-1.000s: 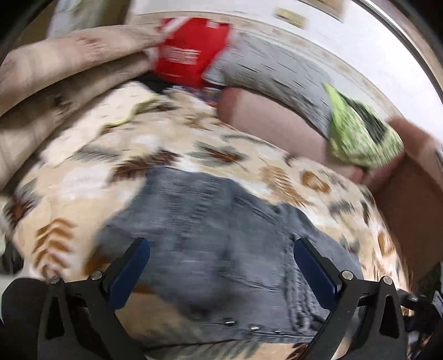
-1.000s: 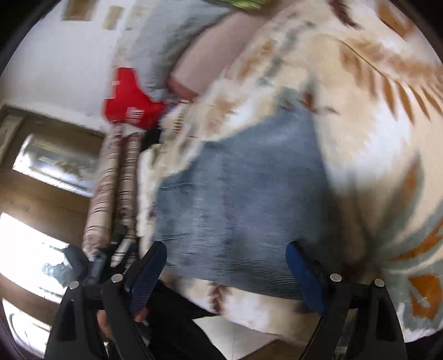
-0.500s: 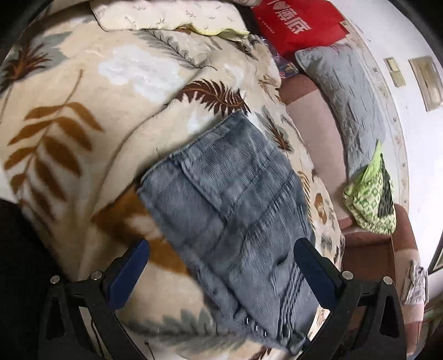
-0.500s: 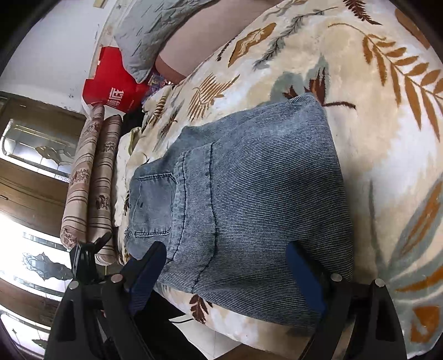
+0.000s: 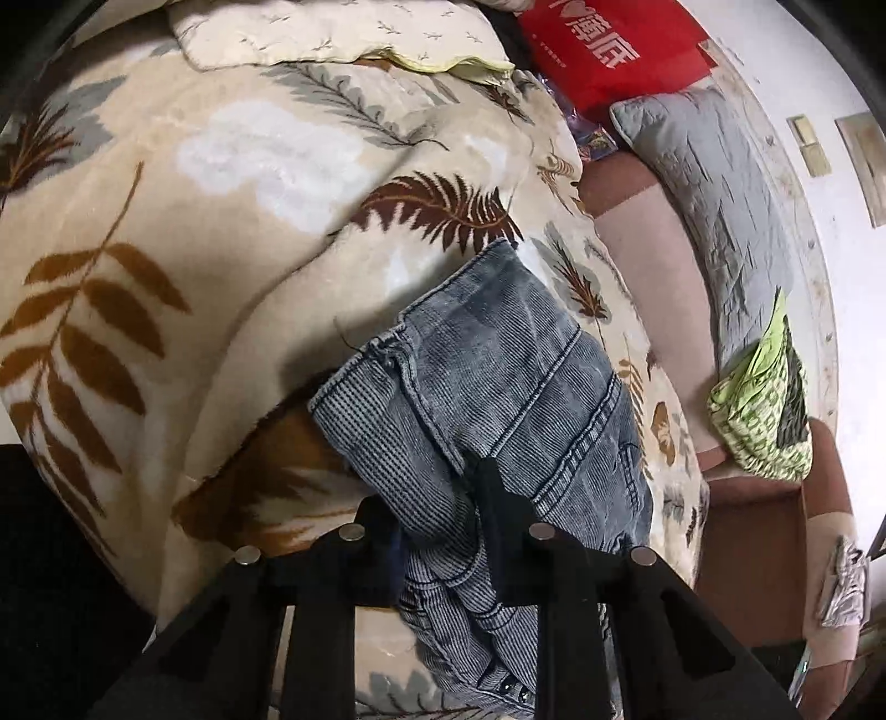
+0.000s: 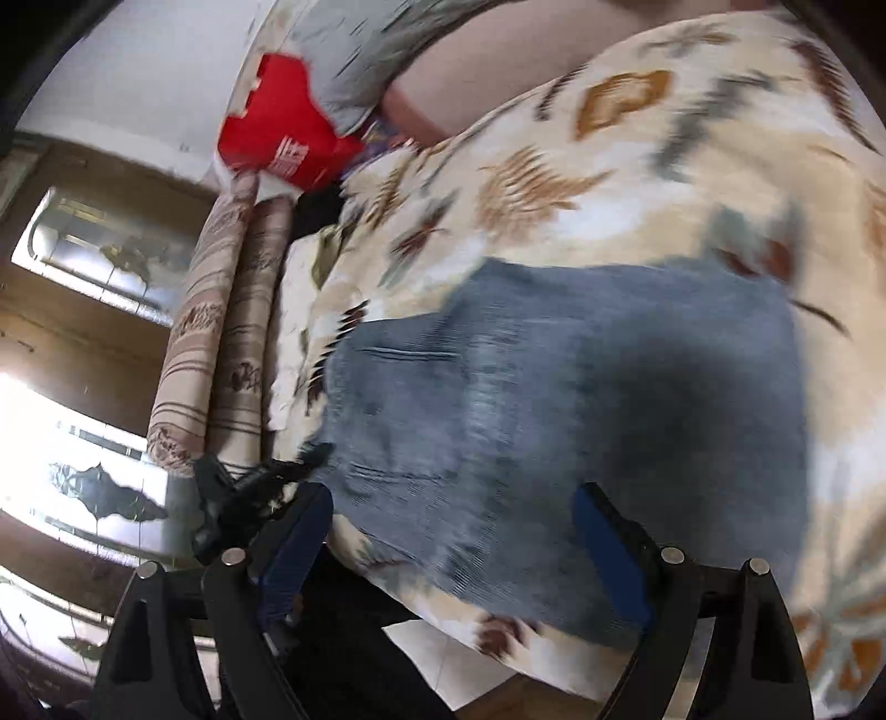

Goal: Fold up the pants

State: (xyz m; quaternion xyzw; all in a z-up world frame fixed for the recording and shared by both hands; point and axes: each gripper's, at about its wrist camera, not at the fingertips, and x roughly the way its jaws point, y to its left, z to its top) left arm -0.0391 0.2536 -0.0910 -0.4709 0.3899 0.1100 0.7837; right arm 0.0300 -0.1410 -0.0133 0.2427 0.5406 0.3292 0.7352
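Folded grey-blue corduroy pants (image 5: 498, 399) lie on a cream blanket with a leaf print (image 5: 221, 221). My left gripper (image 5: 437, 498) is shut on the near edge of the pants, the cloth bunched between its fingers. In the right wrist view the pants (image 6: 581, 415) look blurred. My right gripper (image 6: 448, 531) is open and empty over their near edge. The left gripper also shows in the right wrist view (image 6: 260, 482), at the left corner of the pants.
A red bag (image 5: 609, 50), a grey pillow (image 5: 714, 183) and a green patterned bag (image 5: 764, 410) lie along the pink sofa back (image 5: 642, 266). Striped rolled cushions (image 6: 221, 332) lie at the blanket's left side. A wooden cabinet with glass (image 6: 83, 249) stands behind.
My left gripper has closed on the near edge of the pants. My right gripper has swung, its view now blurred, and stays open.
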